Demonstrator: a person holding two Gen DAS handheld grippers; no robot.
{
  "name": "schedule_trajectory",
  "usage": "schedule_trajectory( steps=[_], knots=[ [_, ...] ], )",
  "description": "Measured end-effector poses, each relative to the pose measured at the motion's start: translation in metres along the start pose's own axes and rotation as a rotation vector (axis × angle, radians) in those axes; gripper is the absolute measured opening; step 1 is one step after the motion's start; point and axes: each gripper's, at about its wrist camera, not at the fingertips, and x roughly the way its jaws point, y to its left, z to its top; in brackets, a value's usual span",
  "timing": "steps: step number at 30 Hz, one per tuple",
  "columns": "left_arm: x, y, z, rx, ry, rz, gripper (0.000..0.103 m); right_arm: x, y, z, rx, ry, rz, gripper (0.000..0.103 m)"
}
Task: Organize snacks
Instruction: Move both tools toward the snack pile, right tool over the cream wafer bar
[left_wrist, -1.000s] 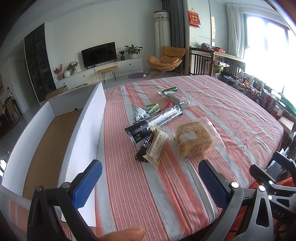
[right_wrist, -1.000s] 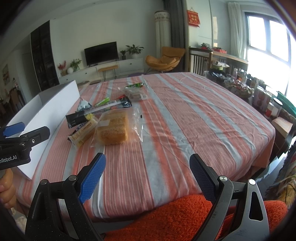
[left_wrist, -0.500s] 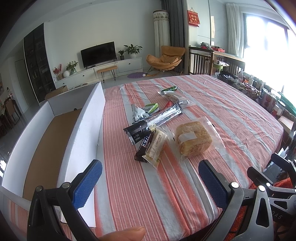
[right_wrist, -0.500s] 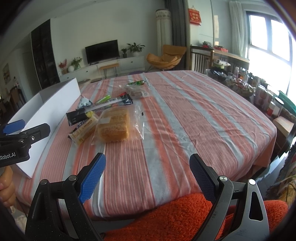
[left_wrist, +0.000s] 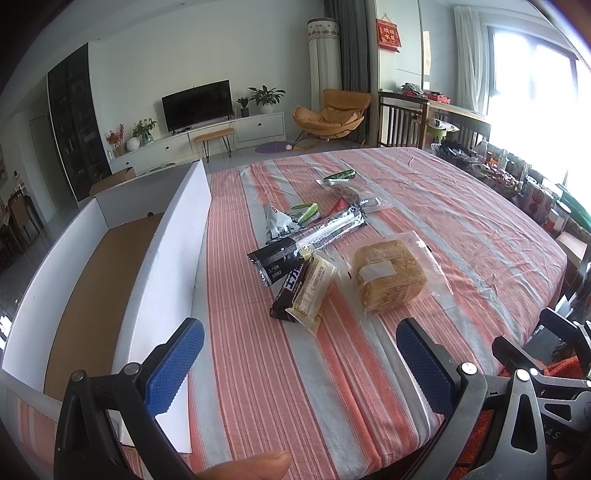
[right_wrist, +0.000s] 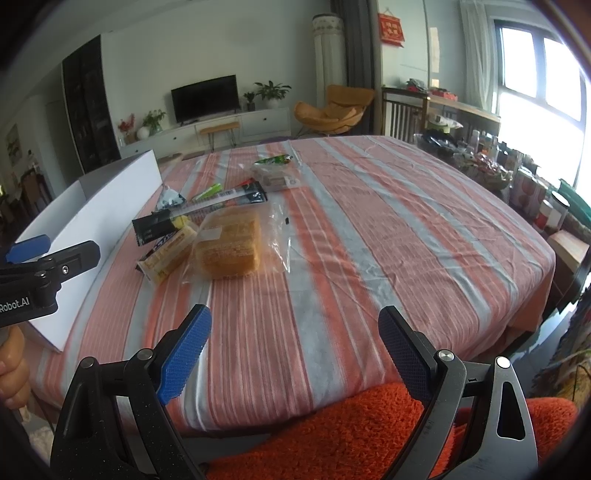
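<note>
Snacks: a loose cluster lying on the striped surface (left_wrist: 424, 206), just right of the white box (left_wrist: 177, 258), well ahead of both tongs.
Long black packet (left_wrist: 306, 240): the longest item; its axis runs diagonally from near-left to far-right, near end toward the box. White print on the near end is too small to read.
Dark bar (left_wrist: 290, 291): lies partly under the pale packet, pointing toward the camera and slightly left; white block lettering on the wrapper, not legible.
Pale yellow packet (left_wrist: 312, 291): beside and overlapping the dark bar, same heading.
Bagged cake (left_wrist: 388, 273): squarish golden block in clear plastic with a white label on top, right of the bars.
Far items: a green-ended pouch (left_wrist: 338, 175) and a clear pack (right_wrist: 275, 177) farthest away; a small silver-white pouch (left_wrist: 277, 221) by the black packet.
Box: long axis runs away from the camera, brown floor showing inside.
Left tongs (left_wrist: 299, 365): spread wide, gripping nothing, above the near edge of the surface. In the right wrist view their side reads "Robot.AI".
Right tongs (right_wrist: 295, 350): spread wide, gripping nothing, over an orange fuzzy fabric (right_wrist: 351, 435).
</note>
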Motion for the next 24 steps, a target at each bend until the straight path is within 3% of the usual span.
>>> schedule_trajectory(
  steps=[11, 14, 19, 24],
  knots=[
    [0.003, 0.005, -0.001, -0.011, 0.01, 0.005, 0.103, 0.005, 0.001, -0.001, 0.003, 0.018, 0.015, 0.094],
    [0.003, 0.01, -0.001, -0.009, 0.014, 0.008, 0.103, 0.012, 0.004, 0.004, 0.007, 0.055, 0.069, 0.094],
    [-0.002, 0.025, 0.004, -0.031, 0.008, 0.021, 0.103, 0.05, 0.036, 0.018, -0.054, 0.218, 0.224, 0.094],
    [-0.003, 0.038, 0.004, -0.052, 0.011, 0.043, 0.103, 0.11, 0.067, 0.025, -0.173, 0.391, 0.183, 0.094]
  ],
)
